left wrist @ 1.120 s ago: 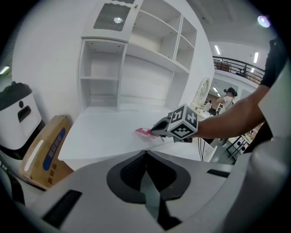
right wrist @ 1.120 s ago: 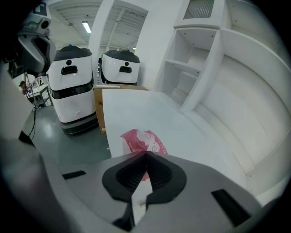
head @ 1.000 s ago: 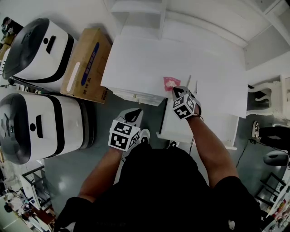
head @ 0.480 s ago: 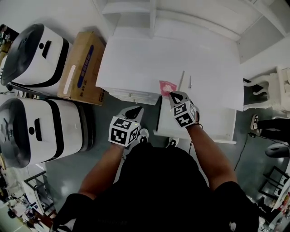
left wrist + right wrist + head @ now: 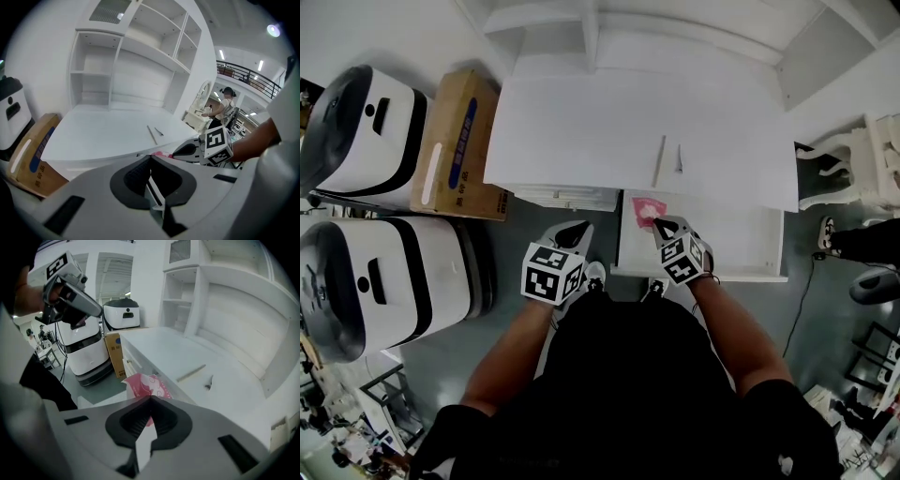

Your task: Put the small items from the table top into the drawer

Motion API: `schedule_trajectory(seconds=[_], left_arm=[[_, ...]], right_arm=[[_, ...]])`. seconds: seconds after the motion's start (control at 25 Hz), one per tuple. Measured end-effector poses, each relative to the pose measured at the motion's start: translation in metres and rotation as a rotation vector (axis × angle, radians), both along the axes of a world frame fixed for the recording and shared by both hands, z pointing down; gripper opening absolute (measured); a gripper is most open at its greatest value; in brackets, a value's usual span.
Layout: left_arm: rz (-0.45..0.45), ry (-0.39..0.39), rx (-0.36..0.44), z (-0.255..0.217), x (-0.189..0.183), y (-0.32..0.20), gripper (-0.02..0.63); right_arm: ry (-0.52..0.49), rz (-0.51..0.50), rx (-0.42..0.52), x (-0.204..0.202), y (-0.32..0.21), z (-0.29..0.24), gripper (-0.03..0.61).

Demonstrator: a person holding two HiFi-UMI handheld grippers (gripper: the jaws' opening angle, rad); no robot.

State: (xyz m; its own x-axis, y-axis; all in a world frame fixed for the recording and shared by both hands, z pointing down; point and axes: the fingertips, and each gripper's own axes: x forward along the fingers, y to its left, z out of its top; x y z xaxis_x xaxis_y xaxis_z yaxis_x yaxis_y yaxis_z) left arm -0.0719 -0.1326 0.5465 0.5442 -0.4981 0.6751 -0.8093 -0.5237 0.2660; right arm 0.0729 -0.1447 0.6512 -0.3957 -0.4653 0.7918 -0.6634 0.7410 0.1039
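My right gripper [image 5: 656, 223] is shut on a pink packet [image 5: 647, 210] and holds it over the left end of the open white drawer [image 5: 722, 244]. In the right gripper view the packet [image 5: 147, 386] sticks out past the closed jaws [image 5: 150, 401]. A thin pale stick [image 5: 658, 161] and a small dark clip [image 5: 680, 159] lie on the white table top [image 5: 581, 131], near its front edge. My left gripper [image 5: 575, 231] hangs shut and empty in front of the table, left of the drawer; the left gripper view shows its jaws [image 5: 150, 157] closed with nothing between them.
A cardboard box [image 5: 453, 145] stands left of the table, beside two white machines with black bands [image 5: 356, 127] [image 5: 384, 281]. White shelves [image 5: 140, 61] rise behind the table. A white chair [image 5: 853, 159] is at the right.
My right gripper has drawn the pink packet back off the table's front edge and now holds it over the open drawer. The left gripper has hardly moved.
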Motion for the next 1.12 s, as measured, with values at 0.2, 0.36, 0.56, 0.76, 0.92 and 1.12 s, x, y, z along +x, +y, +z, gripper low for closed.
schedule_trajectory(seconds=[0.2, 0.36, 0.56, 0.76, 0.92, 1.12], left_arm=[[0.007, 0.001, -0.009, 0.001, 0.008, 0.006, 0.011], [-0.002, -0.013, -0.025, 0.003, 0.005, 0.011, 0.011], [-0.02, -0.028, -0.036, 0.003, 0.0, 0.016, 0.011], [-0.045, -0.038, -0.056, 0.005, -0.007, 0.022, 0.011], [-0.061, -0.044, -0.062, 0.006, -0.012, 0.024, 0.011], [-0.06, -0.042, -0.062, 0.007, -0.011, 0.024, 0.011]], right_arm=[[0.08, 0.028, -0.061, 0.026, -0.001, 0.044, 0.028], [0.139, 0.033, -0.076, 0.031, -0.015, 0.071, 0.028], [0.215, -0.011, -0.079, 0.029, -0.023, 0.103, 0.028], [0.232, -0.028, -0.143, 0.026, -0.013, 0.128, 0.029], [0.212, -0.047, -0.179, 0.02, -0.008, 0.135, 0.031], [0.185, -0.05, -0.223, 0.015, -0.005, 0.137, 0.034]])
